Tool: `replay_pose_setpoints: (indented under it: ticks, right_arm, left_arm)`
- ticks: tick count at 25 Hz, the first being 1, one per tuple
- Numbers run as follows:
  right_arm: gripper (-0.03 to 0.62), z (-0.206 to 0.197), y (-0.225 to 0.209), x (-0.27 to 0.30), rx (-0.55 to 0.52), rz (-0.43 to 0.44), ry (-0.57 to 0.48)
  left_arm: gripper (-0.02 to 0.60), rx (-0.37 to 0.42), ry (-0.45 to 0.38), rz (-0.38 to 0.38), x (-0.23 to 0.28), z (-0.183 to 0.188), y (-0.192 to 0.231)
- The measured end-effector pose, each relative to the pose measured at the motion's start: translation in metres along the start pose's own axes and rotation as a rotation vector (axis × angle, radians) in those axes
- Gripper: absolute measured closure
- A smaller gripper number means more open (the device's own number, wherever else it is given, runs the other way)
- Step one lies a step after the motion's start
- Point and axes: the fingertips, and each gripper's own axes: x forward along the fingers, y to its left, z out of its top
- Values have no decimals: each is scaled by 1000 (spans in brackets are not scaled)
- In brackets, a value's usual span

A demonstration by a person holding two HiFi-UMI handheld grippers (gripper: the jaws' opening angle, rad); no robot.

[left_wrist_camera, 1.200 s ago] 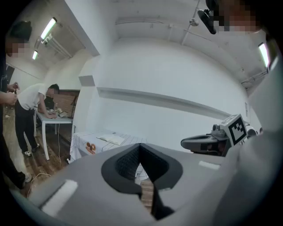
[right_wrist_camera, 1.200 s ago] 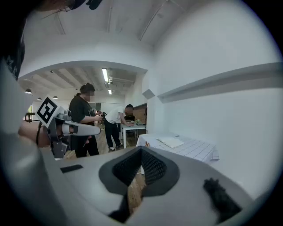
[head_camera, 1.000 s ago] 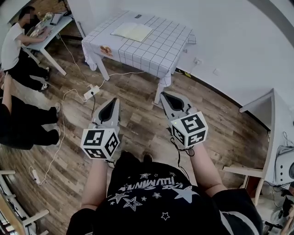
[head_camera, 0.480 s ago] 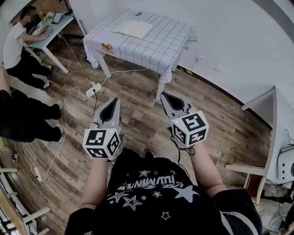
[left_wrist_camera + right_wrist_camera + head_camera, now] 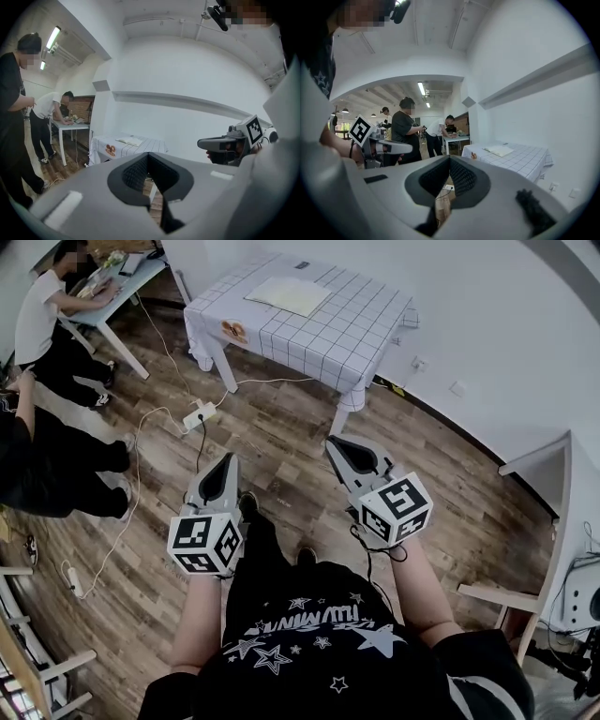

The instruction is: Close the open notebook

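The open notebook (image 5: 291,294) lies flat with pale pages up on the table with the checked cloth (image 5: 356,343), at the top of the head view. It also shows far off as the notebook (image 5: 130,140) and the notebook (image 5: 499,150) in the two gripper views. My left gripper (image 5: 223,468) and right gripper (image 5: 339,448) hang over the wooden floor, well short of the table and pointing toward it. Both are shut with nothing between the jaws. In its own view the left gripper (image 5: 148,157) has its tips together, and so does the right gripper (image 5: 450,161).
A white power strip (image 5: 201,415) and its cables lie on the floor between me and the table. People stand and sit at the left by a second table (image 5: 122,282). A white wall runs behind the checked table, and white furniture (image 5: 562,474) stands at the right.
The view has shifted toward the table, which now sits further right in the head view. Both grippers moved along with it, the left one sinking a little. Both stayed shut.
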Motion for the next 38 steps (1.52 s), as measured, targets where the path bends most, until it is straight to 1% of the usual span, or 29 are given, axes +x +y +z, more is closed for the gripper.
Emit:
replay_pose_setpoints:
  ticks: [2, 4, 7, 13, 17, 22, 26, 30, 35, 38]
  right_arm:
    - [579, 1, -5, 6, -12, -5, 4]
    - [579, 2, -15, 15, -8, -31, 15]
    - [579, 5, -28, 32, 15, -58, 19]
    - [579, 9, -40, 76, 6, -55, 41]
    - [579, 15, -61, 112, 4, -68, 49]
    - [579, 35, -80, 168, 11, -89, 25]
    - [579, 37, -85, 207, 12, -107, 56]
    - [579, 39, -90, 236, -5, -132, 91]
    - [579, 57, -97, 269, -16, -173, 78]
    - [579, 63, -99, 288, -30, -193, 84]
  left_arm:
    - [574, -13, -3, 6, 5, 0, 10]
    - [574, -21, -3, 4, 12, 1, 19]
    - [574, -10, -5, -4, 26, 6, 32]
    - [574, -19, -10, 1, 55, 18, 70]
    - [574, -20, -9, 0, 82, 27, 99]
    - [574, -24, -16, -9, 115, 48, 151]
    - [574, -33, -15, -6, 138, 65, 194]
    - [574, -41, -11, -36, 159, 74, 222]
    - [574, -44, -12, -77, 180, 84, 252]
    - [574, -26, -11, -102, 191, 90, 266]
